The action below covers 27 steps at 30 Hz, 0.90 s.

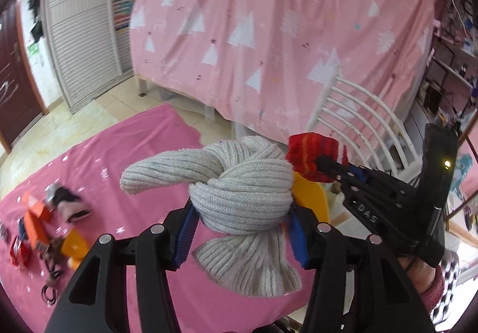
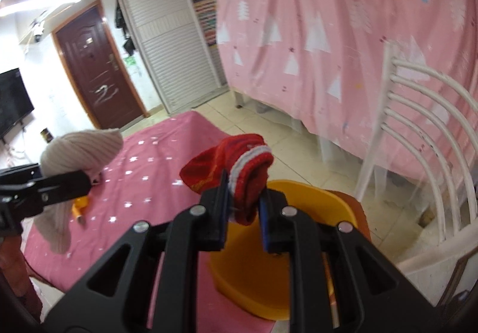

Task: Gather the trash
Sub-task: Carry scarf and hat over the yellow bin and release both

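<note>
My left gripper (image 1: 242,219) is shut on a knotted grey knit sock (image 1: 239,192) and holds it in the air above the pink cloth (image 1: 119,159). The grey sock also shows in the right wrist view (image 2: 77,150). My right gripper (image 2: 243,204) is shut on a red sock (image 2: 239,165) with a white stripe, just above a yellow basin (image 2: 298,198). In the left wrist view the right gripper (image 1: 325,165) with the red sock (image 1: 310,153) is to the right, and the basin's rim (image 1: 313,198) shows behind the grey sock.
Several items lie at the cloth's left: an orange box (image 1: 34,222), a dark and pink sock (image 1: 68,201), hair ties (image 1: 50,291). A white chair (image 2: 424,135) stands right of the basin. A bed under a pink sheet (image 1: 269,19) is behind. Tiled floor (image 2: 298,141) surrounds the cloth.
</note>
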Tool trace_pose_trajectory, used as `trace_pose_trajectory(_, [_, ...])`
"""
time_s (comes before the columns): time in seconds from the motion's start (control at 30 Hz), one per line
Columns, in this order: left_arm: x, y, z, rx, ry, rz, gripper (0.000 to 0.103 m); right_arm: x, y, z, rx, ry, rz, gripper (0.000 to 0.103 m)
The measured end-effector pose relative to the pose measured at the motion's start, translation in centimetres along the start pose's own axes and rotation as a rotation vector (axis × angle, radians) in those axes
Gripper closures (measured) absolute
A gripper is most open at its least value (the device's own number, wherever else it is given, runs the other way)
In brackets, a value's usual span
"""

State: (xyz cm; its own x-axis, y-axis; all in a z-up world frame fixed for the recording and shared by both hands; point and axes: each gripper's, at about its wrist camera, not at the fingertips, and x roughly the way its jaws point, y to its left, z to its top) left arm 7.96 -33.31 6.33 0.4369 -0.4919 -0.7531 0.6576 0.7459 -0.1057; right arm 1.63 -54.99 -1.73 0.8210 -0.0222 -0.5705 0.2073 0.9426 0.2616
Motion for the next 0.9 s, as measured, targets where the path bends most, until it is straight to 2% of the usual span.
trace_pose_trajectory(0.3, [3.8,-3.7,1.9,0.043,0.058,-0.023,0.055,2.2,-3.2,-0.8,0.045,0.071,-0.025,0.087])
trace_pose_trajectory(0.5, [5.6,-4.7,2.8,0.035,0.101,-0.041,0.047,2.8,-4.4,-1.0,0.073,0.089,-0.027,0.079])
trace_pose_trajectory(0.63, [5.6,-5.2,3.1,0.044,0.083,-0.024,0.04,3.0,-4.7,-1.0,0.083,0.091,-0.025,0.071])
trace_pose_trajectory(0.9, [4.0,-4.2,3.0,0.031,0.06,-0.006,0.039,2.8,-4.8,-1.1,0.093,0.081,-0.027,0.062])
